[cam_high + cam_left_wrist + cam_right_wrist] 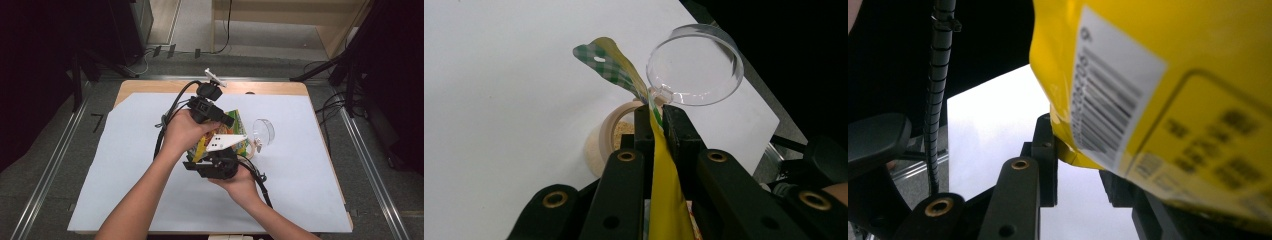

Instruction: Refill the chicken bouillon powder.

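Note:
A yellow and green snack bag (235, 131) hangs above the white sheet between both hands. In the left gripper view my left gripper (655, 119) is shut on the bag's thin yellow edge (664, 185), and the green-checked top flap (606, 62) sticks out past the jaws. From above, the left gripper (226, 121) comes in from the upper left. My right gripper (210, 156) holds the bag from below; in its own view the jaws (1080, 161) sit either side of the yellow bottom corner (1148, 75) with the barcode, touching it.
A clear round plastic cup (263, 131) (694, 65) lies tipped on the white sheet (300, 170) just right of the bag. A beige bowl (611, 135) with pale grains sits below it. Cables trail from both grippers.

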